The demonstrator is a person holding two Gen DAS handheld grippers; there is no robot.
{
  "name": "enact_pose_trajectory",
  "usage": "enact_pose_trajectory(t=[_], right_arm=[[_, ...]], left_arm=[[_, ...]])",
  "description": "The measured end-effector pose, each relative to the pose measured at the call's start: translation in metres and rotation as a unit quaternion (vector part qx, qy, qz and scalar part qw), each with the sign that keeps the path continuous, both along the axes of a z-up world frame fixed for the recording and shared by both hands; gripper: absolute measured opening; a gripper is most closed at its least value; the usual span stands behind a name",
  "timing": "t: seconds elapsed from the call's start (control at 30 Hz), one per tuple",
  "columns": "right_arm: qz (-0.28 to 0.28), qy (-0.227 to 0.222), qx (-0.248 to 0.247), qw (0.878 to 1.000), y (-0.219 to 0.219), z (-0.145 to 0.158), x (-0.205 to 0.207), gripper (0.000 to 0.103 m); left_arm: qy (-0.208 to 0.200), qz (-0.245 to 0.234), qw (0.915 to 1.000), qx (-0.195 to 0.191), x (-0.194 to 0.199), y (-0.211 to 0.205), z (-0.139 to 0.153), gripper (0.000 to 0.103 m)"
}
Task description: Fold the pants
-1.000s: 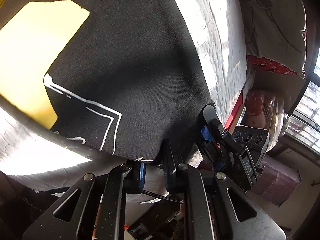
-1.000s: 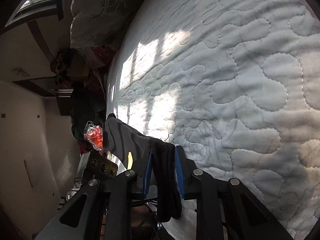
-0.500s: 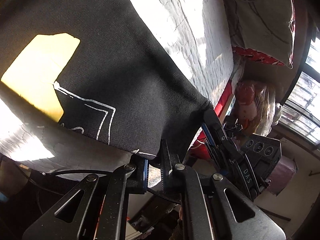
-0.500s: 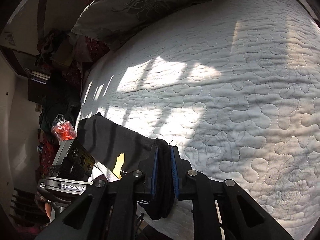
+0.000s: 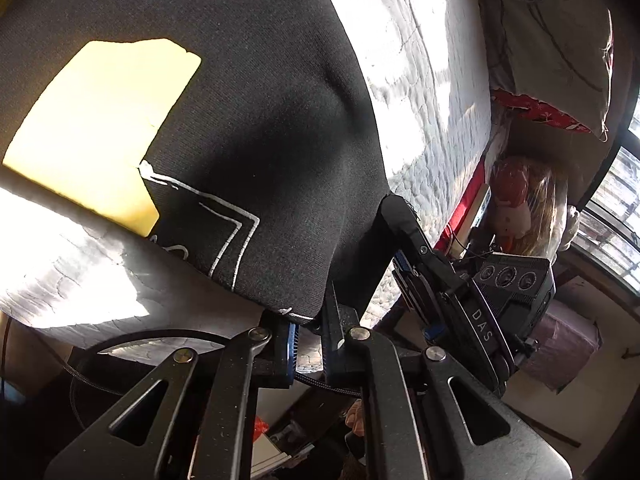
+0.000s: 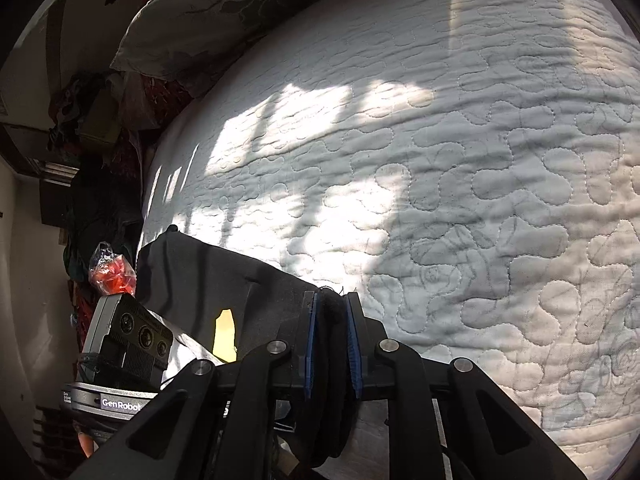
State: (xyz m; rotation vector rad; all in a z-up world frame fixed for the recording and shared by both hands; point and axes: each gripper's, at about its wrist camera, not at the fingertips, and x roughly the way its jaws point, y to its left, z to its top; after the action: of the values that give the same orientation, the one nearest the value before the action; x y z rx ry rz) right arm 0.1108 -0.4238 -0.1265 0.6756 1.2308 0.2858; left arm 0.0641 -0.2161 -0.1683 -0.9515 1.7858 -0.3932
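With both my left gripper (image 5: 310,330) and right gripper (image 6: 331,336) pinching hem corners of the black knit pants with the yellow patch (image 5: 240,120) at the near edge of the white quilted bed (image 6: 440,160), uneven pulling could slip the fabric from my jaws.

Bed with white quilted mattress cover (image 6: 460,184), meander stitching, striped with sunlight and bar shadows. Grey floral pillow (image 6: 224,4) at its head end. Barred window (image 5: 616,208) beyond the bed's edge. Pale wall (image 6: 28,264) beside the bed; red plastic bag (image 6: 110,272) and dark clutter against its side.
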Motion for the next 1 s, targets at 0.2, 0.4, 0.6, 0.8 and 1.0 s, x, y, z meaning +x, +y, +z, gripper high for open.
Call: enact_pose_trajectory(t=[0.2, 0.4, 0.6, 0.8, 1.0], right_arm=[[0.016, -0.016, -0.047, 0.999, 0.008, 0.013, -0.005, 0.008], [0.038, -0.053, -0.074, 0.995, 0.023, 0.057, -0.01, 0.008], [0.047, -0.069, -0.078, 0.993, 0.043, 0.085, -0.008, 0.008], [0.059, -0.074, -0.076, 0.993, 0.07, 0.094, -0.003, 0.008], [0.065, -0.066, -0.065, 0.994, 0.099, 0.091, 0.013, 0.008]], left_arm=[[-0.001, -0.002, 1.0, -0.003, 0.0, -0.002, 0.01, 0.007], [-0.011, 0.01, 0.9995, -0.028, 0.004, 0.011, 0.034, 0.007], [-0.014, 0.03, 0.9986, -0.042, 0.006, 0.032, 0.045, 0.007], [-0.009, 0.057, 0.9968, -0.056, 0.012, 0.06, 0.045, 0.007], [0.0, 0.086, 0.9943, -0.063, 0.019, 0.096, 0.034, 0.007]])
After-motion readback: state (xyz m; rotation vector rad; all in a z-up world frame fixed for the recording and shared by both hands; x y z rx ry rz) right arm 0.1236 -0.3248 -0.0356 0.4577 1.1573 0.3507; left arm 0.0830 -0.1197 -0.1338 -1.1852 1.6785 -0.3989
